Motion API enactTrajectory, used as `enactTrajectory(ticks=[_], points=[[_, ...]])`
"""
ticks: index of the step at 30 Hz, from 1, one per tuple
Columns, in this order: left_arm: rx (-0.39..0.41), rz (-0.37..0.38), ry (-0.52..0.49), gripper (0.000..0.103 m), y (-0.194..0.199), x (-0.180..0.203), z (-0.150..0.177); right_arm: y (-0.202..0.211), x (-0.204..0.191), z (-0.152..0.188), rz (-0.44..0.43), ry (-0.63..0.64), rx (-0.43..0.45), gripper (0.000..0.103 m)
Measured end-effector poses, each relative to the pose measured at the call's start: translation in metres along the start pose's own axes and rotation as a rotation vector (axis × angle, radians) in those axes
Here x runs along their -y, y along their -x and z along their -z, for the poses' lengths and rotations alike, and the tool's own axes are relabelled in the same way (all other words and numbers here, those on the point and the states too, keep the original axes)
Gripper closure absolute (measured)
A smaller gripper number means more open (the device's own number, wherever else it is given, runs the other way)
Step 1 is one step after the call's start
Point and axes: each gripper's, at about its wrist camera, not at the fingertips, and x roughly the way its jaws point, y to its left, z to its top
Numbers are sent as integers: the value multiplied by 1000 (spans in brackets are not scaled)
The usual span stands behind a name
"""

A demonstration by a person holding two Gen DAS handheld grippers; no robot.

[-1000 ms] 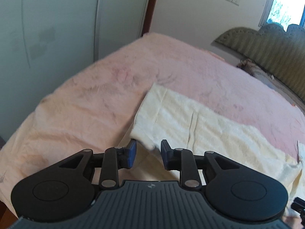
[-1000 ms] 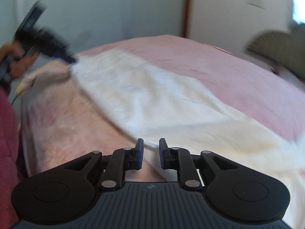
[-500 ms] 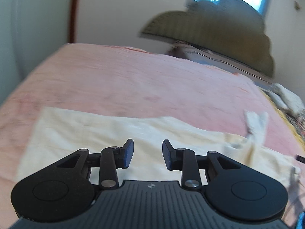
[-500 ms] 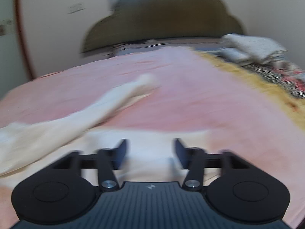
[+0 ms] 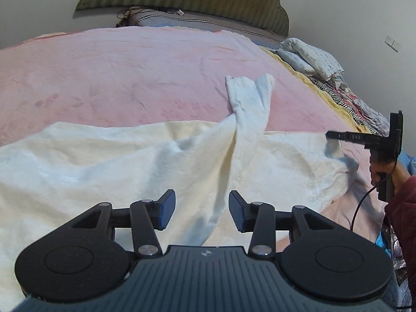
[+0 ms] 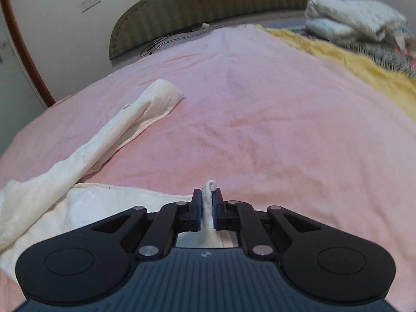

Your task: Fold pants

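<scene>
A: Left gripper [image 5: 201, 213]: jaws being opened further, parted over the cream pants [image 5: 117, 161], nothing being pinched.

B: Right gripper [image 6: 206, 208]: clamped on a pants edge; beyond, one leg is lying across the pink bedspread [image 6: 260, 104].

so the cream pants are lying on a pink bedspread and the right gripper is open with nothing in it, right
Not quite. The pants do lie on the pink bedspread, but the right gripper is shut on a fold of them, as the right wrist view shows.
</scene>
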Motion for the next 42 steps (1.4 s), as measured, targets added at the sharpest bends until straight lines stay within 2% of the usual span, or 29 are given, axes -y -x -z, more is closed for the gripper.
enactTrajectory(ticks=[2,4,7,9,11,12,14,16,18,20,22,23,25,26,27,28,29,30,32,35,37,40,42], points=[[8,7,-9,54,-6,8,-6,-3,-5,-13,37,53,38,95],[16,10,-39,52,-11,17,-8,-15,-14,-22,67,91,40,95],[10,10,-78,52,-17,28,-8,-47,-22,-21,156,148,-62,94],[19,19,-93,51,-16,29,-6,-43,-23,-18,222,137,-9,81],[25,25,-93,50,-15,28,-7,-18,-28,-14,371,103,95,81],[22,35,-90,49,-16,27,-8,-3,-35,-10,373,103,140,81],[11,53,-85,49,-18,26,-8,19,-45,2,202,110,133,81],[3,75,-87,49,-20,26,-7,29,-44,20,46,16,59,81],[-3,90,-101,49,-21,28,-5,30,-38,39,5,-45,-5,80],[-12,103,-120,49,-21,30,-2,23,-27,54,77,-53,-65,81],[-16,113,-133,49,-20,30,0,31,-18,56,102,-139,-21,81],[-20,121,-137,48,-21,30,0,36,-24,52,202,-150,4,80],[-28,140,-140,48,-25,30,1,36,-53,39,392,-78,27,76],[-29,145,-145,48,-28,31,1,32,-69,31,406,-45,22,69],[-23,142,-153,48,-30,32,2,27,-85,23,375,-14,24,53],[-16,131,-159,48,-33,33,2,23,-104,16,310,34,50,43],[-11,114,-164,48,-37,34,2,19,-121,9,257,77,79,22],[-8,104,-170,48,-40,35,2,12,-140,0,202,133,104,12],[0,90,-186,48,-47,36,1,-8,-173,-18,146,232,139,12],[2,58,-197,49,-58,38,1,-63,-223,-49,182,348,111,12],[-6,61,-186,49,-66,37,1,-110,-239,-68,208,353,37,12],[-24,56,-179,49,-76,36,5,-170,-244,-85,278,281,-93,12],[-17,49,-195,49,-78,38,7,-191,-240,-91,311,234,-119,12]])
